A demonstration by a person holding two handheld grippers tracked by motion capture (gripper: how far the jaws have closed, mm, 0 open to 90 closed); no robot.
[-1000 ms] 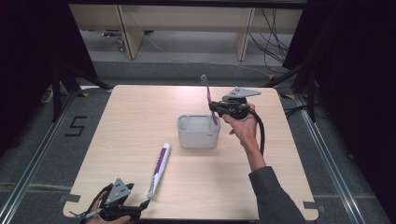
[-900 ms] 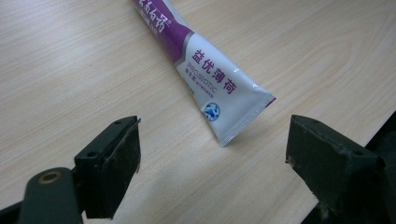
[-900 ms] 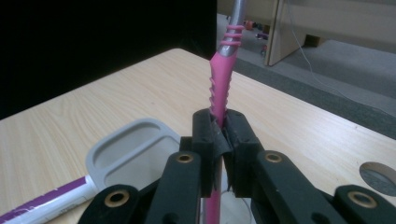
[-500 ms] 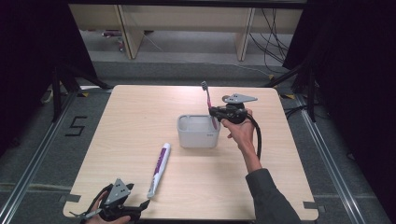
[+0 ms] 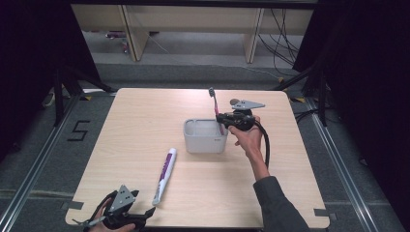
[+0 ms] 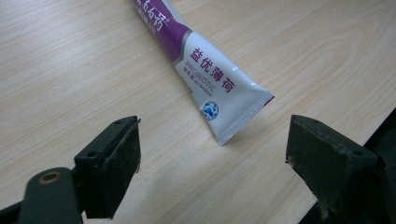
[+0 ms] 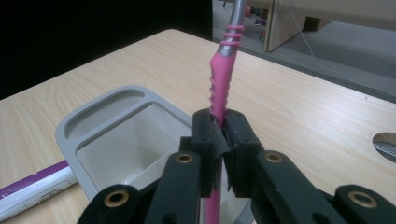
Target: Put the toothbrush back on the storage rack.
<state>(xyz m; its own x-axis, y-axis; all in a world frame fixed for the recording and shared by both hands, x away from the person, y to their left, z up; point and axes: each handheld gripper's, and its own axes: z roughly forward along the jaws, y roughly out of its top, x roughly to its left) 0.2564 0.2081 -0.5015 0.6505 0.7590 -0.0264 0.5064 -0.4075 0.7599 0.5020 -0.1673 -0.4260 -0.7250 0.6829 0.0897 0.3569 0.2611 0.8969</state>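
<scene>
The step in hand looks like setting the toothbrush into the grey holder, which stands just right of the table's middle. The right gripper is clamped on the pink handle and holds the brush nearly upright at the holder's 2 o'clock corner, bristle end up; its lower end seems to be inside the rim, though the jaws hide it. Next it probably needs lowering until it seats, then releasing. The left gripper rests with its jaws wide apart at the table's 7 o'clock edge, the toothpaste tube's crimped end just ahead.
</scene>
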